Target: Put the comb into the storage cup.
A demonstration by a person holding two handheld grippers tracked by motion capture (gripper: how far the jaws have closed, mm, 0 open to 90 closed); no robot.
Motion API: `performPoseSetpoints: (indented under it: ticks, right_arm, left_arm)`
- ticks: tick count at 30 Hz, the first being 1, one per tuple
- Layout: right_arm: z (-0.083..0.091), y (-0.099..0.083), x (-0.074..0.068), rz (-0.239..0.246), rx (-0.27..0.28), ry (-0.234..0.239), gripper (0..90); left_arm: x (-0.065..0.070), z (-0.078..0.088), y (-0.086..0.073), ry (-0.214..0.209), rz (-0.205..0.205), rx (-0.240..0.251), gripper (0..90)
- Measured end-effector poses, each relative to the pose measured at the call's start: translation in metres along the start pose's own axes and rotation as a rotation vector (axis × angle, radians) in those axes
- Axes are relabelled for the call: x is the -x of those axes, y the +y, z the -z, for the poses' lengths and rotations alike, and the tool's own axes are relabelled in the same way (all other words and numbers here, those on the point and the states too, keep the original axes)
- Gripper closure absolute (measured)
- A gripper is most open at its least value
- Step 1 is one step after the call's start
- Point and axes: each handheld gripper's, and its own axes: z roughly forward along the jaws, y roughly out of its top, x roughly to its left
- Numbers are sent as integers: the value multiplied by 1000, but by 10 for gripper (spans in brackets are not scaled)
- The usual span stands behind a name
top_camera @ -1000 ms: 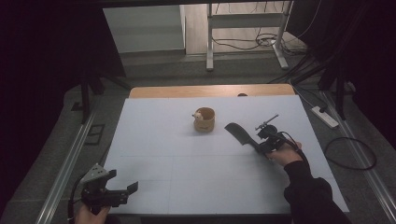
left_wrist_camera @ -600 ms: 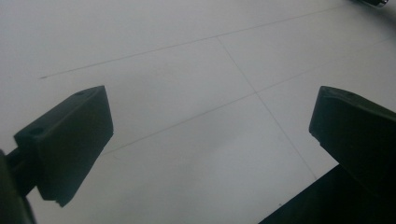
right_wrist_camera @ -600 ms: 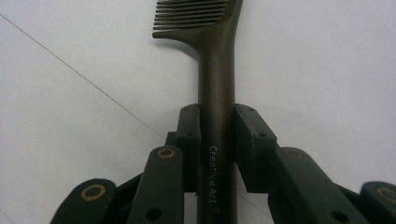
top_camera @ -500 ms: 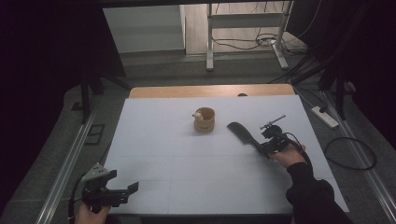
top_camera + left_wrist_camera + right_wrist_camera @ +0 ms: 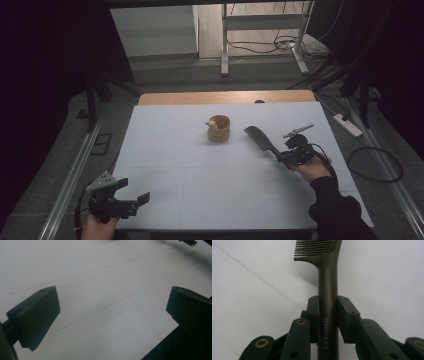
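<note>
1. White table top (image 5: 165,150), faint grid seams across it; bare wood strip (image 5: 225,97) along the far edge.
2. Grey floor (image 5: 165,72) around the table, dim light overall; brighter patch beyond the far end.
3. Metal rail (image 5: 67,182) runs along the table's left side, a matching rail (image 5: 395,162) on the right.
4. White metal frame legs (image 5: 225,45) stand on the floor past the far end, black cables (image 5: 265,46) tangled between them.
5. White power strip (image 5: 348,125) on the floor right of the table, black cable loop (image 5: 375,165) just beside it.
6. Dark curtains or panels (image 5: 50,60) on the left and right edges; detail too dark to tell.
</note>
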Motion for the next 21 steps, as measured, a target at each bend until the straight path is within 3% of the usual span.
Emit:
performPoseSetpoints:
  ticks: [6,12,16,21]
  right_arm:
    - [6,-3,-5,22,26,-1,724]
    - [11,-6,-7,24,55,-6,724]
    - [16,-9,-8,20,77,-8,724]
    - [18,-13,-10,25,93,-12,724]
  left_arm:
    - [1,-3,7,-19,-18,6,0]
    - [5,-15,14,-68,-99,-39,0]
    - [6,-21,18,-99,-98,-49,0]
    - [6,-24,26,-107,-102,-28,0]
